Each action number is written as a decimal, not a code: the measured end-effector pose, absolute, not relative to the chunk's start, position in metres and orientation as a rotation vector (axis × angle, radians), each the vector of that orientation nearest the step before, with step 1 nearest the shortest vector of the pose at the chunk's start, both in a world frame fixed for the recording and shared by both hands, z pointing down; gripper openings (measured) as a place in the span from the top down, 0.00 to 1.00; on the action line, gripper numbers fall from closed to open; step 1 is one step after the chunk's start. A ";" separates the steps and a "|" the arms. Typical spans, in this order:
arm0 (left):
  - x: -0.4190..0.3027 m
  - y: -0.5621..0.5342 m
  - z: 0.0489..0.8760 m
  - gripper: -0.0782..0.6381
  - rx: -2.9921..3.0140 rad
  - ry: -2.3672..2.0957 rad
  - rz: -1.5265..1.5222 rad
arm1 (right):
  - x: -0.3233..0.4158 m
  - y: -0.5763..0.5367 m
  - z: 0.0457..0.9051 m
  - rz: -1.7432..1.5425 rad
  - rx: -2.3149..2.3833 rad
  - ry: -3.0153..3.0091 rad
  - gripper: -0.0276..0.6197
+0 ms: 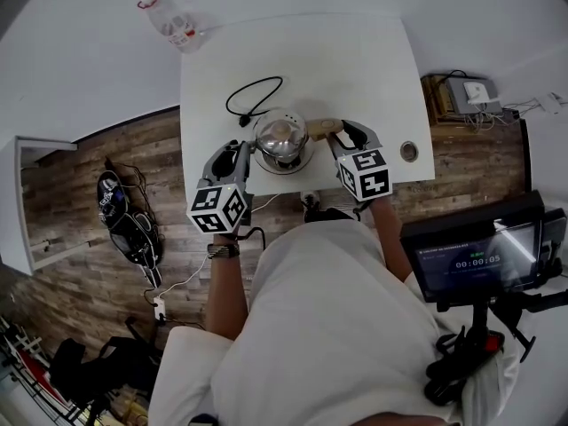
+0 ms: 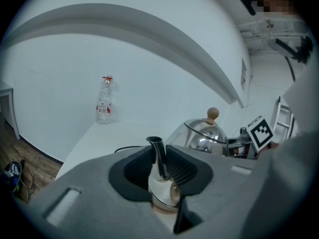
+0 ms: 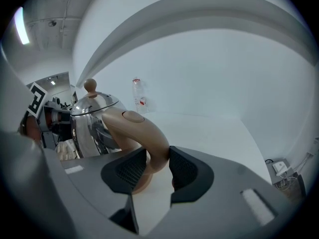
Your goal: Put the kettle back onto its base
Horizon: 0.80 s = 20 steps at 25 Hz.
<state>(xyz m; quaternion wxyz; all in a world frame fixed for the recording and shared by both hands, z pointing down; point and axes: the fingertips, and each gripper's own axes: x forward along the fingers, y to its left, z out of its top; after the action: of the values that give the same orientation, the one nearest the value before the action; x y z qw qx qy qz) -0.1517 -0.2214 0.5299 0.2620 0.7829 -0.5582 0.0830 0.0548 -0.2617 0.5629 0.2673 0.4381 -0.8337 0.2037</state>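
A shiny steel kettle with a round wooden lid knob and a tan handle stands near the front of the white table. My left gripper is shut on its spout, which sits between the dark pads. My right gripper is shut on the tan handle, with the kettle body just to its left. A black cord runs in under the kettle. The kettle hides its base from above, and I cannot tell whether it is seated or held just over it.
A clear plastic bottle with a red label lies beyond the table's far left corner. A round cable hole is at the right front of the table. A screen on a stand is to my right. Cables and bags lie on the wooden floor at left.
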 end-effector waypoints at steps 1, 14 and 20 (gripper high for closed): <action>-0.152 -0.221 0.531 0.76 2.115 -1.508 0.227 | 0.055 -0.261 0.564 0.549 1.178 -2.248 0.73; -0.147 -0.212 0.543 0.77 2.092 -1.494 0.247 | 0.060 -0.251 0.576 0.555 1.143 -2.222 0.73; -0.142 -0.212 0.545 0.77 2.095 -1.484 0.243 | 0.064 -0.250 0.574 0.540 1.147 -2.216 0.73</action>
<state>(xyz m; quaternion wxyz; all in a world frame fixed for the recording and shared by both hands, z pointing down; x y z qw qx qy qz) -0.1421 -0.2117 0.5449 0.2776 0.7804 -0.5529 0.0906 0.0643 -0.2502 0.5741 0.2900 0.4300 -0.8307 0.2023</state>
